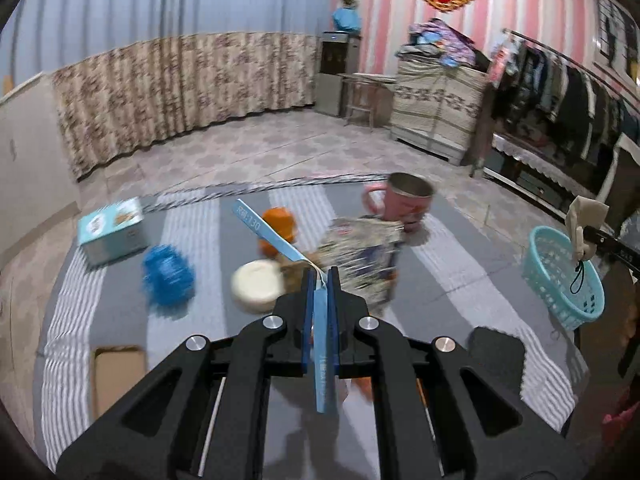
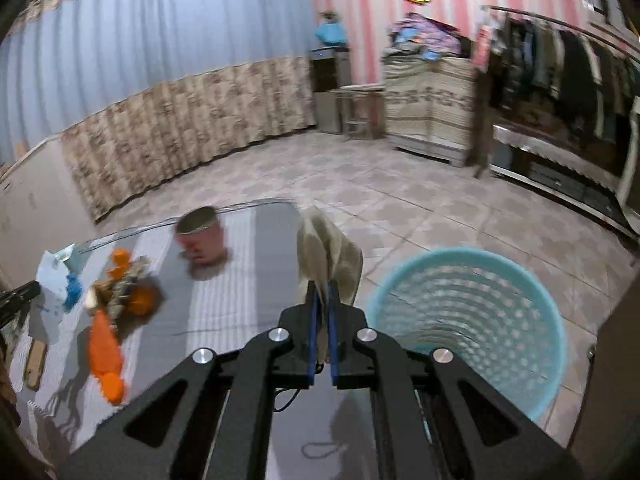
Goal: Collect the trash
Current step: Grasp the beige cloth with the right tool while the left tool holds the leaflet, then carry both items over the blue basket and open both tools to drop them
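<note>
While both loads hang off the table: carrying stage, judged nearly at the drop.
Landmark: turquoise basket (image 2: pixel 472 320), standing on the tiled floor just off the table edge, mouth open upward.
Left gripper (image 1: pixel 320 276): clamped fully on a blue paper strip (image 1: pixel 264 228); strip runs through the jaws and sticks out ahead; printed wrapper (image 1: pixel 360 252) appears to dangle from it, join too blurred to confirm.
Right gripper (image 2: pixel 322 292): closed tight on a beige crumpled scrap (image 2: pixel 328 252), which stands up above the tips.
Why held so: pinched at one edge, likely so each piece falls free once released over the basket.
Left hand pose: angled downward, over the striped table (image 1: pixel 192 240), well to the left of the basket.
Right hand pose: angled downward, just left of the basket rim, scrap not yet over the mouth.
Left behind, far from the basket: pink mug (image 1: pixel 404 204), orange bottle (image 1: pixel 280 228), blue scrubber (image 1: pixel 168 276), white disc (image 1: pixel 256 286), small box (image 1: pixel 112 228).
</note>
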A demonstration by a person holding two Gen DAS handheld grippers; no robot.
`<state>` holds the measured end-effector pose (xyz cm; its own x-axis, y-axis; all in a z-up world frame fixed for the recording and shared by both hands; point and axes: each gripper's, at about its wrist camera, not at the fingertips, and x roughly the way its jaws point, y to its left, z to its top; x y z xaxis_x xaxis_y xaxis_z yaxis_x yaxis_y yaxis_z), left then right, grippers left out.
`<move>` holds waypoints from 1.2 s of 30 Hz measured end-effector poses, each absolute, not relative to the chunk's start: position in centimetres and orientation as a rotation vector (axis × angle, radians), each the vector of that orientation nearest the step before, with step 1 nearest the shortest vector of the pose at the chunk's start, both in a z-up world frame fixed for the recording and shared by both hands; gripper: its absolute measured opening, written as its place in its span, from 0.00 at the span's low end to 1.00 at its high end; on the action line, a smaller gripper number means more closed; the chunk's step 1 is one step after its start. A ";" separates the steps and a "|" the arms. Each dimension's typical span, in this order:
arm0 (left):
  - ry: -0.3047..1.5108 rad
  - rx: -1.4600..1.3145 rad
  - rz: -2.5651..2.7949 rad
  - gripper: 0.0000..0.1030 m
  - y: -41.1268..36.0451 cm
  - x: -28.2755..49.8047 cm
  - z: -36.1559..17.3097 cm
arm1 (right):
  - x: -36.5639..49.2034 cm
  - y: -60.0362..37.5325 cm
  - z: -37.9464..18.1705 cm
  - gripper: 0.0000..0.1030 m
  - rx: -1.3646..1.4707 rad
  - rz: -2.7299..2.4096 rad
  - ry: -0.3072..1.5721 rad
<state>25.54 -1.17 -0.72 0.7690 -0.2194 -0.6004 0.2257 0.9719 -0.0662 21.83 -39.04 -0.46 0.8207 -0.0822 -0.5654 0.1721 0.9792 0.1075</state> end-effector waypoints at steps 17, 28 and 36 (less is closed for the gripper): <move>0.571 0.104 -0.611 0.05 -27.1 25.6 0.2 | 20.1 -53.4 -3.4 0.05 0.272 -0.380 0.590; 0.651 0.143 -0.751 0.05 -38.6 26.0 -3.8 | 18.6 -57.7 -4.1 0.05 0.352 -0.426 0.567; 0.692 0.176 -0.735 0.41 -40.5 27.1 -4.8 | 18.7 -58.0 -4.4 0.05 0.351 -0.423 0.570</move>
